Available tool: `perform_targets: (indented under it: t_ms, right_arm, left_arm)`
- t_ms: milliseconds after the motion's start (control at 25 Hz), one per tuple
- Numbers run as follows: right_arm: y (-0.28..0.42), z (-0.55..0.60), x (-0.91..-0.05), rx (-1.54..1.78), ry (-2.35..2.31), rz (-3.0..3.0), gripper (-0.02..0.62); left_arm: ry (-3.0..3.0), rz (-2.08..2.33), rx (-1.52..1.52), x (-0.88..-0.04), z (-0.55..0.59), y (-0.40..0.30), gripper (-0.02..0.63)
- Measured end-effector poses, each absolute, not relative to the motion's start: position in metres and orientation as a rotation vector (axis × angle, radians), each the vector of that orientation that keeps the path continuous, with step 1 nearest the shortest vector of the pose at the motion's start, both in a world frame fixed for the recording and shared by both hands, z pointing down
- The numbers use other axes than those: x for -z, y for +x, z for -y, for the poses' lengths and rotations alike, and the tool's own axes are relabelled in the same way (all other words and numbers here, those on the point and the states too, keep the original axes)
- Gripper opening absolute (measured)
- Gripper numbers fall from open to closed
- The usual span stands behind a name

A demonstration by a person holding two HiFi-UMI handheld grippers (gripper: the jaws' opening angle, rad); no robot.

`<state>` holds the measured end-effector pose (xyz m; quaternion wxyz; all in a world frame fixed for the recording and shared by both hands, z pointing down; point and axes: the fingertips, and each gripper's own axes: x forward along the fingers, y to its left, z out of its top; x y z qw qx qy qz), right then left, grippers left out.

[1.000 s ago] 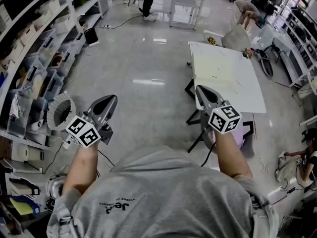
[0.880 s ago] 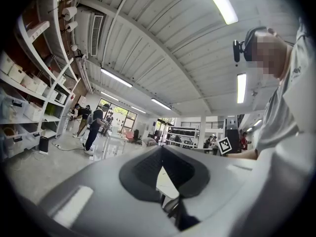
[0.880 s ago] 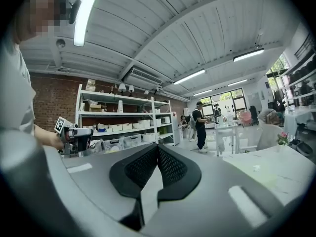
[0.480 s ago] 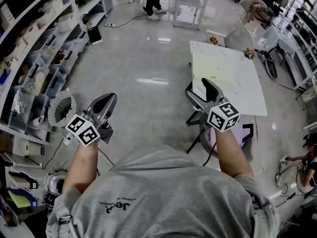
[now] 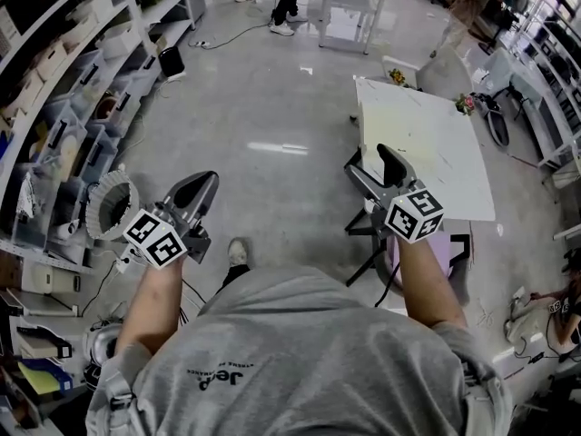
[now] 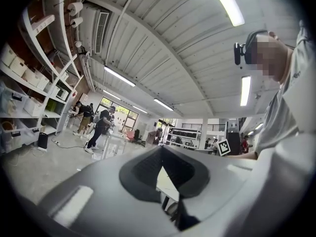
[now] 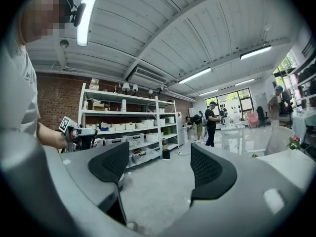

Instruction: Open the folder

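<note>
The right tool, closed a second ago, now gapes empty as the left tool stays pressed together; the desk waits far right, folder task unstarted.

**Shiny floor, matt everything else**

Floor is polished and glossy, full of reflections. Table top looks smooth and matt. Shirt is soft grey cloth. Right gripper is matt grey plastic, pads black and dimpled.

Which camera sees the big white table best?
The head view: it shows the white table nearly whole from above. The right gripper view catches only one corner at its right edge; the left gripper view shows just a sliver low in the middle.
</note>
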<state>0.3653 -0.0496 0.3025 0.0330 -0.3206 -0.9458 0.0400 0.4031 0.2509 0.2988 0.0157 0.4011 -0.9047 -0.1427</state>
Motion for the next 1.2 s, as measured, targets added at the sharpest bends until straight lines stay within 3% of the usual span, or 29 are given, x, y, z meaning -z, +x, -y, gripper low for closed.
perform_targets:
  t_ms: [680, 1200]
  right_arm:
    - [0.124, -0.084, -0.273, -0.116, -0.663, 3.059, 0.367]
    - [0.001, -0.091, -0.289, -0.157, -0.632, 3.028, 0.367]
  left_arm:
    - [1.605, 2.660, 0.393, -0.287, -0.384, 0.117, 0.057]
    - [1.607, 2.586, 0.412, -0.300, -0.390, -0.009, 0.057]
